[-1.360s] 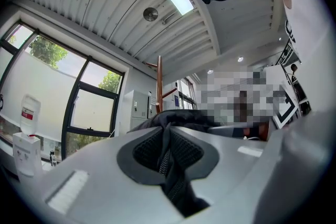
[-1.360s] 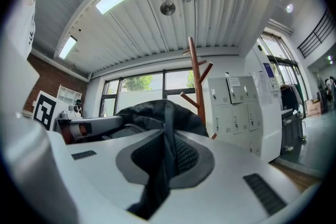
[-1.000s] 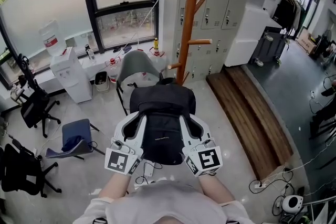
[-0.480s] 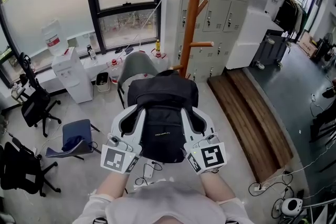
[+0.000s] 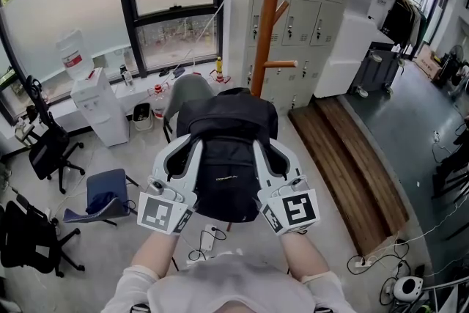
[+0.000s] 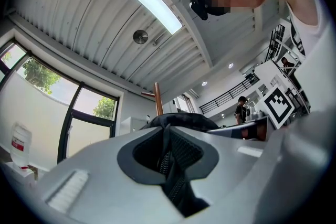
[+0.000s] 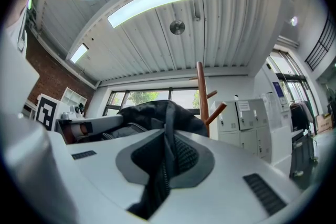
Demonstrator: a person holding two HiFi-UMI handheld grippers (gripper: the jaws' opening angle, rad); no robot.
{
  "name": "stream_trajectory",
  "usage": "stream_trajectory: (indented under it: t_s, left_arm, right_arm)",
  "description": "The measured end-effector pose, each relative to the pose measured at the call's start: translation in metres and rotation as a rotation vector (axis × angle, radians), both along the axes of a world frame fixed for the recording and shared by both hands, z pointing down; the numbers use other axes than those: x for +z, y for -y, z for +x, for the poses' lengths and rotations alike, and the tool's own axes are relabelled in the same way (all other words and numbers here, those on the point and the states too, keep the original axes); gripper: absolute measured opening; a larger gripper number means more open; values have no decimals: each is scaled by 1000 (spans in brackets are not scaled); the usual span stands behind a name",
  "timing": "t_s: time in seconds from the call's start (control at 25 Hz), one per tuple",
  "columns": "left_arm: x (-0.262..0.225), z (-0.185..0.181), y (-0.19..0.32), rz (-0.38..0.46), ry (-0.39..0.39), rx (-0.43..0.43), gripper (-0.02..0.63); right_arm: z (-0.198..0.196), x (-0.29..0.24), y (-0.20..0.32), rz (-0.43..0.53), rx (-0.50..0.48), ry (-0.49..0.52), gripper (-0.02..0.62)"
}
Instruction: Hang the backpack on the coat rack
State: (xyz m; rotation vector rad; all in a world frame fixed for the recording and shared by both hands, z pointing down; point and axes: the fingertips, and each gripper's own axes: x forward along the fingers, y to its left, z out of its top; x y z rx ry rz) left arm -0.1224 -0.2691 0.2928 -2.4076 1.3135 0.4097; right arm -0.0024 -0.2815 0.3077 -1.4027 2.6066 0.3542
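A black backpack [image 5: 227, 157] hangs in the air in front of me, held from both sides. My left gripper [image 5: 189, 150] is shut on its left edge, with a zipped fold of black fabric [image 6: 173, 162] pinched between the jaws. My right gripper [image 5: 264, 150] is shut on its right edge, with a black strap [image 7: 165, 157] clamped between the jaws. The wooden coat rack [image 5: 265, 26] stands just beyond the backpack, its pegs pointing left and right. Its post [image 6: 157, 98] shows above the bag in the left gripper view, and its pole [image 7: 201, 94] in the right gripper view.
A grey chair [image 5: 187, 93] stands behind the backpack by the window. Grey lockers [image 5: 308, 4] line the wall behind the rack. A water dispenser [image 5: 91, 102] and office chairs [image 5: 51, 150] are at the left. A wooden platform [image 5: 352, 157] runs along the right, with cables [image 5: 403, 282] on the floor.
Both grippers have lifted the backpack higher and brought it nearer the coat rack. The bag now covers more of the grey chair.
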Motion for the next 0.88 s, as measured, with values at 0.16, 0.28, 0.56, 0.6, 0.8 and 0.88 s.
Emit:
stream_trajectory:
  t_s: [0.16, 0.28, 0.56, 0.6, 0.8, 0.88]
  left_arm:
    - [-8, 1, 12, 7, 1, 0, 48]
    - [-13, 1, 20, 8, 3, 9, 48]
    - [-3, 3, 40, -54, 5, 27, 48]
    - [0, 3, 42, -66, 5, 30, 48]
    - [18, 6, 47, -119, 10, 43, 48]
    - [24, 7, 47, -130, 12, 46, 48]
  right_arm:
    - [0, -7, 11, 5, 6, 2, 29]
    - [2, -11, 18, 6, 9, 11, 29]
    - [4, 0, 34, -41, 22, 28, 29]
    - [5, 4, 35, -52, 24, 28, 29]
    - [8, 21, 39, -106, 23, 36, 29]
    - [8, 27, 38, -117, 26, 38, 29]
